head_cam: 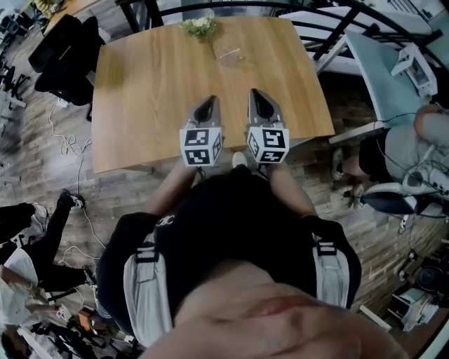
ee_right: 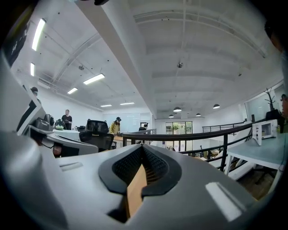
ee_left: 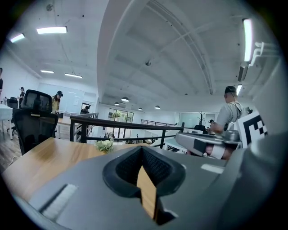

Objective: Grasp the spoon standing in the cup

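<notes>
A clear glass cup (head_cam: 230, 56) stands near the far edge of the wooden table (head_cam: 154, 91); a thin pale spoon seems to lean in it, too faint to make out well. My left gripper (head_cam: 208, 106) and right gripper (head_cam: 258, 99) hover side by side over the table's near edge, well short of the cup. Both are shut with nothing between their jaws. In the left gripper view the pads of the left gripper (ee_left: 142, 150) meet; the right gripper (ee_right: 143, 150) looks the same in its own view. Neither gripper view shows the cup.
A small bunch of pale flowers (head_cam: 200, 26) lies at the table's far edge, left of the cup, and shows as flowers (ee_left: 105, 145). A black railing (head_cam: 295, 8) runs behind the table. Black office chairs (head_cam: 63, 49) stand at the left, a white desk (head_cam: 393, 63) at the right.
</notes>
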`<action>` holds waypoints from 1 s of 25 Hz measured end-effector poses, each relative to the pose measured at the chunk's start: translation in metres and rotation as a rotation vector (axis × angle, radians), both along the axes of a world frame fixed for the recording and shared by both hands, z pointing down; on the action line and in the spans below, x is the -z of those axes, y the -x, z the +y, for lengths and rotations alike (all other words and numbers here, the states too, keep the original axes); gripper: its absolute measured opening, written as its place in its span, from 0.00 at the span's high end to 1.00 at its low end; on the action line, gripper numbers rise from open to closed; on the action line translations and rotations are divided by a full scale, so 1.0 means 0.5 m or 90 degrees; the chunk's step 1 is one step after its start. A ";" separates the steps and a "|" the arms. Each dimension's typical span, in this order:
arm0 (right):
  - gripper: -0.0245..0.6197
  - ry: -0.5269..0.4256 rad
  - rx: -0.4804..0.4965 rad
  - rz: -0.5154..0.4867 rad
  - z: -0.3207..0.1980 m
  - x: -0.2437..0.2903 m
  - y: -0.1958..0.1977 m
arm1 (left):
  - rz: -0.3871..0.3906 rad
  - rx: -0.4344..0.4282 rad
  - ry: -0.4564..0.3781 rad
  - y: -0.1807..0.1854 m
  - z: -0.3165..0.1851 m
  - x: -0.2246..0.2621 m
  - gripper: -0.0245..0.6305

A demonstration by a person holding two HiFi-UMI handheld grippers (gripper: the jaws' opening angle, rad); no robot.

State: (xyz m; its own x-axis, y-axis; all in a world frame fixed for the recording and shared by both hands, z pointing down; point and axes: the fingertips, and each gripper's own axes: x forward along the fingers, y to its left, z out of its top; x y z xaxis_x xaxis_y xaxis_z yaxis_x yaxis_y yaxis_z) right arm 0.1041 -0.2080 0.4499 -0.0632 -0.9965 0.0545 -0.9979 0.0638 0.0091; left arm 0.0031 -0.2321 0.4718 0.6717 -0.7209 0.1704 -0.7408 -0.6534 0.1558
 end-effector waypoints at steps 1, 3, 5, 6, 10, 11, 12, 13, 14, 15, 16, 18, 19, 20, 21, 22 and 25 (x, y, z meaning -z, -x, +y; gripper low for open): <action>0.96 0.001 -0.002 -0.002 -0.011 0.002 -0.009 | -0.001 -0.001 0.001 -0.008 -0.011 0.002 0.94; 0.96 0.010 -0.001 -0.006 -0.028 -0.005 -0.022 | -0.003 -0.003 0.003 -0.023 -0.026 0.002 0.94; 0.96 0.022 0.002 -0.009 -0.047 -0.017 -0.031 | -0.008 -0.003 0.009 -0.034 -0.043 -0.005 0.94; 0.96 0.026 0.004 -0.010 -0.058 -0.022 -0.034 | -0.010 -0.002 0.012 -0.038 -0.053 -0.008 0.94; 0.96 0.034 0.020 -0.012 -0.107 -0.024 -0.050 | -0.013 0.015 0.017 -0.049 -0.095 -0.009 0.94; 0.96 0.034 0.025 -0.013 -0.120 -0.023 -0.056 | -0.015 0.022 0.018 -0.052 -0.106 -0.008 0.94; 0.96 0.035 0.031 -0.015 -0.133 -0.022 -0.062 | -0.016 0.028 0.019 -0.057 -0.116 -0.007 0.94; 0.96 0.036 0.037 -0.016 -0.145 -0.021 -0.068 | -0.018 0.034 0.021 -0.062 -0.126 -0.006 0.94; 0.96 0.037 0.042 -0.018 -0.157 -0.021 -0.074 | -0.021 0.039 0.024 -0.068 -0.134 -0.005 0.94; 0.96 0.039 0.048 -0.019 -0.168 -0.021 -0.079 | -0.024 0.044 0.026 -0.073 -0.142 -0.005 0.94; 0.96 0.041 0.054 -0.021 -0.180 -0.021 -0.082 | -0.027 0.050 0.028 -0.076 -0.150 -0.005 0.94; 0.96 0.043 0.064 -0.024 -0.206 -0.020 -0.091 | -0.031 0.059 0.030 -0.085 -0.170 -0.003 0.94; 0.96 0.043 0.068 -0.025 -0.218 -0.019 -0.098 | -0.033 0.063 0.031 -0.091 -0.180 -0.002 0.94; 0.96 0.043 0.070 -0.026 -0.229 -0.019 -0.107 | -0.035 0.066 0.031 -0.099 -0.189 -0.001 0.94; 0.96 0.043 0.073 -0.028 -0.239 -0.018 -0.116 | -0.038 0.069 0.032 -0.108 -0.197 -0.001 0.94; 0.96 0.043 0.076 -0.030 -0.246 -0.018 -0.125 | -0.041 0.072 0.032 -0.116 -0.203 0.000 0.94; 0.96 0.042 0.081 -0.038 -0.267 -0.018 -0.158 | -0.051 0.076 0.031 -0.148 -0.218 0.002 0.94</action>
